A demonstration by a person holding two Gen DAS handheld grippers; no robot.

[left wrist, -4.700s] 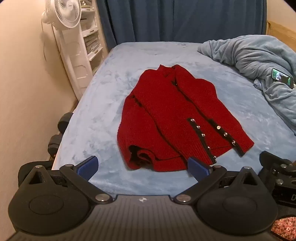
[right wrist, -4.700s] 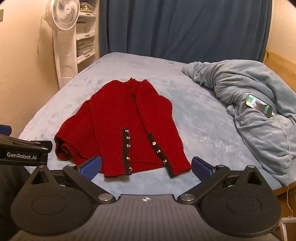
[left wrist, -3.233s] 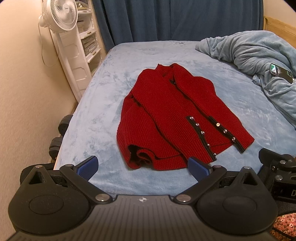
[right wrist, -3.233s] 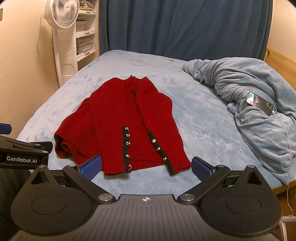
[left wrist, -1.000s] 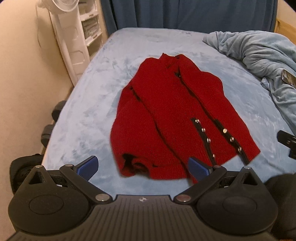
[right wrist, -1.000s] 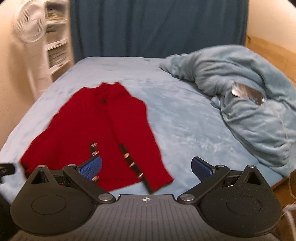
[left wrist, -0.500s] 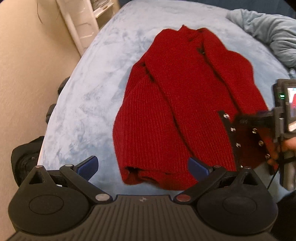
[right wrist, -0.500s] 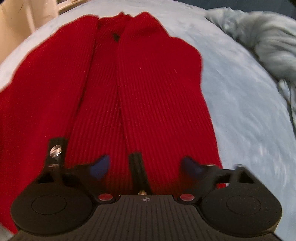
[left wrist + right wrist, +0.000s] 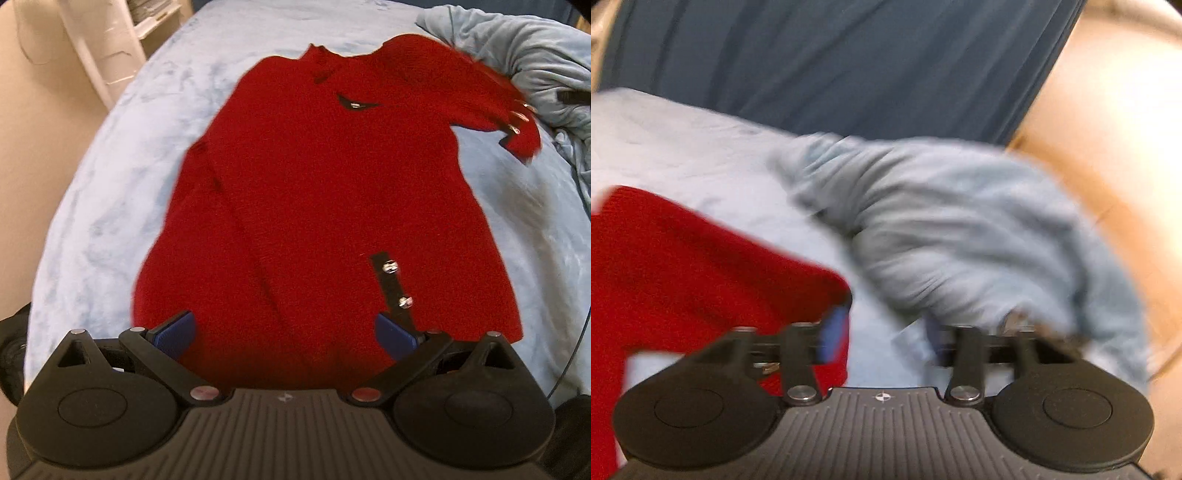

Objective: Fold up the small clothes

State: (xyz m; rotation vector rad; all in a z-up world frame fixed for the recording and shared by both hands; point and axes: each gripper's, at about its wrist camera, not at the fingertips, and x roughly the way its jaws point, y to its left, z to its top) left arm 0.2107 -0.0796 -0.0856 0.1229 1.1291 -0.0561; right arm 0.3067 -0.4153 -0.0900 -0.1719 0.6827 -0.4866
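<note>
A red knit cardigan (image 9: 314,206) with black button bands lies on the pale blue bed (image 9: 122,155). My left gripper (image 9: 284,334) is open, its blue pads (image 9: 173,334) low over the cardigan's near hem. The cardigan's right sleeve (image 9: 480,96) is flung out to the far right, blurred. In the blurred right wrist view my right gripper (image 9: 879,338) has its jaws apart. The sleeve (image 9: 701,280) lies by its left pad (image 9: 833,338). I cannot tell whether it touches the pad.
A crumpled light blue blanket (image 9: 960,240) is heaped on the bed's right side, also in the left wrist view (image 9: 517,55). A dark blue curtain (image 9: 849,66) hangs behind. A white shelf unit (image 9: 110,48) stands at the bed's left.
Both grippers dropped toward the cardigan. The right sleeve, folded down the front before, now stretches to the far right. The right gripper swung right toward the blanket.
</note>
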